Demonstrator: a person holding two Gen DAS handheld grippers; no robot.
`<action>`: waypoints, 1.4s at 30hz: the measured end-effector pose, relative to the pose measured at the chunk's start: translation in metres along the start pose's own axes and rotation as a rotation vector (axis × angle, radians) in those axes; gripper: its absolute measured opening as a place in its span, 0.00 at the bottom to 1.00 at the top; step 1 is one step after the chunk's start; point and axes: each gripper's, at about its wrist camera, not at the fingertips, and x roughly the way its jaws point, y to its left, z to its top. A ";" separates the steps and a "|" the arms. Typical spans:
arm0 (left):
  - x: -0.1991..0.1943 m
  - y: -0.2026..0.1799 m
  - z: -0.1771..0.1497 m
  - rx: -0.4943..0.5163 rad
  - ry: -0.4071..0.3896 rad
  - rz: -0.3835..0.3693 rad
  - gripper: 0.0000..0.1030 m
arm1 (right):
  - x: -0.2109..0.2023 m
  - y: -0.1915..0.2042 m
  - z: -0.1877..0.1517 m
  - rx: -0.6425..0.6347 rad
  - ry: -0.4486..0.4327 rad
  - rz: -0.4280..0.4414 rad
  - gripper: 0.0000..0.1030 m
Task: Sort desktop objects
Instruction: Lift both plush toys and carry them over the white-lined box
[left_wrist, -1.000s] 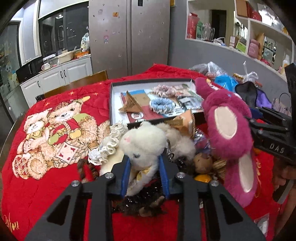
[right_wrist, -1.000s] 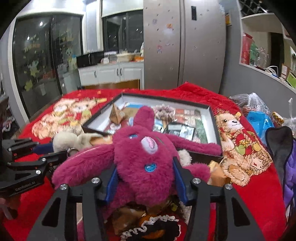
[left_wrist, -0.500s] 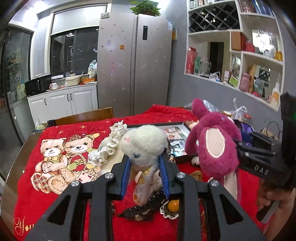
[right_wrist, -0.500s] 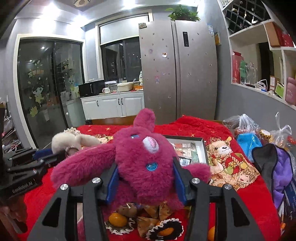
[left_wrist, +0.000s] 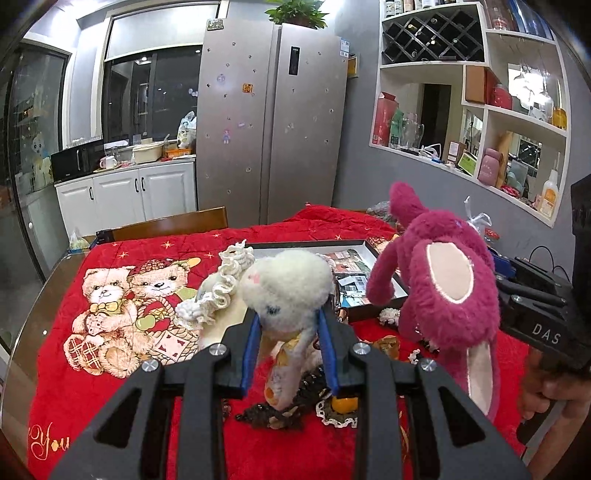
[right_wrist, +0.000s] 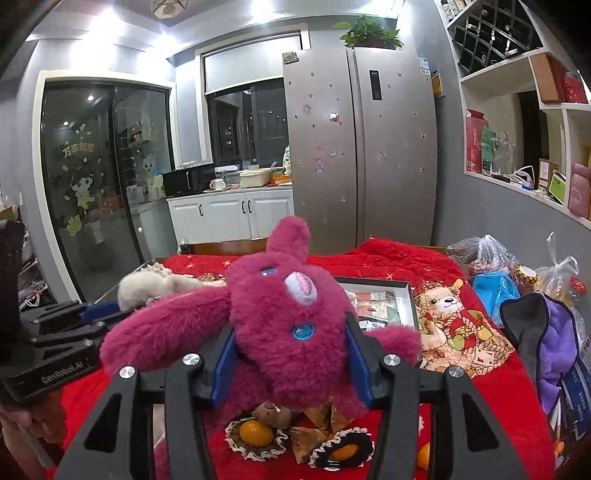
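Magenta plush bear (right_wrist: 291, 332), clamped in the right gripper (right_wrist: 290, 365), and a white plush toy (left_wrist: 288, 291), pinched by the left gripper (left_wrist: 288, 354), have risen clear of the red tablecloth (left_wrist: 110, 398). Both now look ready for sorting.

Counter (left_wrist: 37, 314) covered by a red quilt (left_wrist: 92, 398) with teddy-bear print. On the quilt: black-framed shallow tray (right_wrist: 410, 299) of small items toward the far side; lace-edged coasters holding orange pieces (right_wrist: 256, 434) near the front edge; plastic bags (right_wrist: 491, 258) and a purple-black cloth pouch (right_wrist: 554, 339) at the right.
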 end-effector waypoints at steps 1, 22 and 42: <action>0.001 -0.001 0.001 0.001 0.003 0.000 0.29 | 0.000 0.000 0.001 0.003 0.001 0.005 0.52; 0.100 -0.008 0.065 0.016 0.054 0.001 0.30 | 0.060 -0.032 0.045 0.061 0.026 -0.022 0.52; 0.307 0.008 0.079 0.002 0.226 0.057 0.30 | 0.226 -0.114 0.055 0.111 0.201 -0.125 0.52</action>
